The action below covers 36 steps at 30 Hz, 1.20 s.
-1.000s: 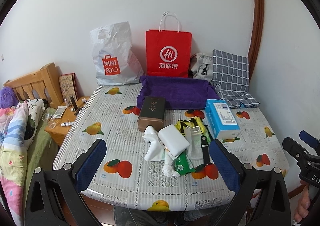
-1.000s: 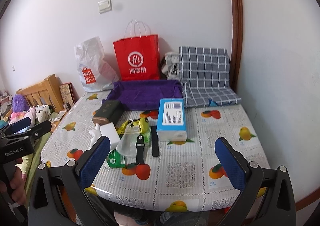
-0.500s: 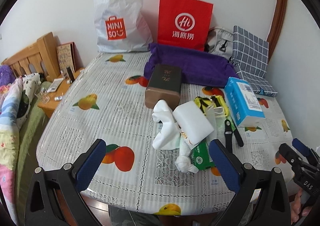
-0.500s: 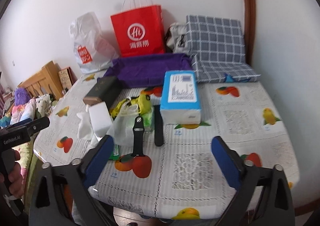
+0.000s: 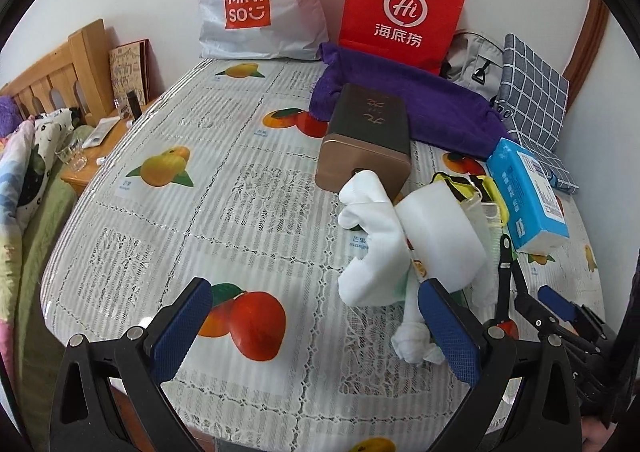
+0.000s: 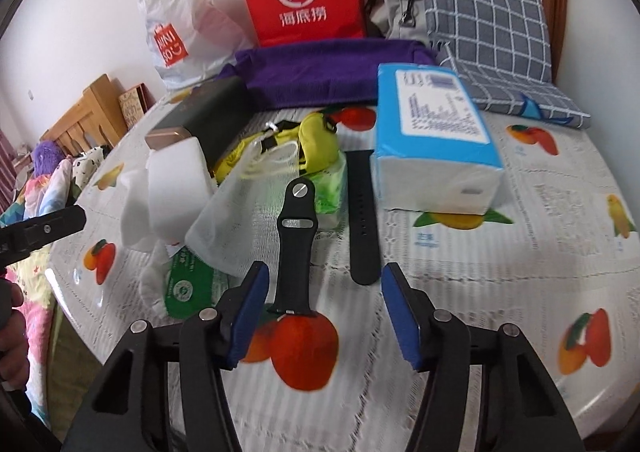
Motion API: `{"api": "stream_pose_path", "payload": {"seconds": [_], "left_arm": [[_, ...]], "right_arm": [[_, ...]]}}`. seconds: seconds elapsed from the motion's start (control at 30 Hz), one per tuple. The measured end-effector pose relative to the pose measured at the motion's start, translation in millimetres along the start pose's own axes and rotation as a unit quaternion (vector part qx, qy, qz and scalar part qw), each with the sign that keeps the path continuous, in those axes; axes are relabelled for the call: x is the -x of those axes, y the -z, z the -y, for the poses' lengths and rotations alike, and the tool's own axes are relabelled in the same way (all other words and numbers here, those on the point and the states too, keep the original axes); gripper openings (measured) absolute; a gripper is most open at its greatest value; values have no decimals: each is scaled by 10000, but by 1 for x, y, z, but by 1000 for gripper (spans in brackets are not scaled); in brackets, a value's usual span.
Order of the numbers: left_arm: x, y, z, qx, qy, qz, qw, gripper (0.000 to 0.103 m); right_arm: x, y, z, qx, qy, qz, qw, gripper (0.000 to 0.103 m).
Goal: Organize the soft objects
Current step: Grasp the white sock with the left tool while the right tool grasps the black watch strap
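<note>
L gripper (image 5: 316, 332) jaws wide apart over table (image 5: 240, 212), just beside white cloth (image 5: 372, 252).

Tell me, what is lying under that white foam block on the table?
The white foam block rests on a white cloth and a clear plastic bag. A green packet pokes out below; anything deeper is hidden.

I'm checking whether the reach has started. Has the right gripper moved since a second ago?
Yes. The right gripper has come forward and down toward the table: the blue tissue pack looms larger, and the black watch strap now lies between its narrowed fingers.
</note>
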State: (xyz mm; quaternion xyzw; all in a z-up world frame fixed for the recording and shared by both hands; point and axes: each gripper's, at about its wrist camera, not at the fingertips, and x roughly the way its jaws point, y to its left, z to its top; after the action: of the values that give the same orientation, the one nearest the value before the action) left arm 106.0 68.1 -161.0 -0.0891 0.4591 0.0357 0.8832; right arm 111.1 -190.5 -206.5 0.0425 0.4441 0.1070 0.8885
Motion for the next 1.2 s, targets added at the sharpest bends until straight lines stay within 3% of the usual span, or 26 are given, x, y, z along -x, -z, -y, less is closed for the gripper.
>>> {"api": "stream_pose_path", "payload": {"seconds": [0.33, 0.5, 1.13, 1.2], "left_arm": [[-26, -4, -9, 93, 302, -165, 9994, 103], [-33, -3, -12, 130, 346, -234, 9990, 103], [-35, -4, 10, -31, 491, -251, 9985, 103], [-39, -5, 13, -42, 463, -237, 9986, 99]], "right_arm": [[-35, -5, -17, 176, 109, -190, 9996, 52], [-37, -5, -18, 237, 6, -166, 9996, 22], [-4, -2, 7, 155, -138, 83, 9998, 17], [-3, 0, 14, 131, -132, 83, 9998, 17]]}}
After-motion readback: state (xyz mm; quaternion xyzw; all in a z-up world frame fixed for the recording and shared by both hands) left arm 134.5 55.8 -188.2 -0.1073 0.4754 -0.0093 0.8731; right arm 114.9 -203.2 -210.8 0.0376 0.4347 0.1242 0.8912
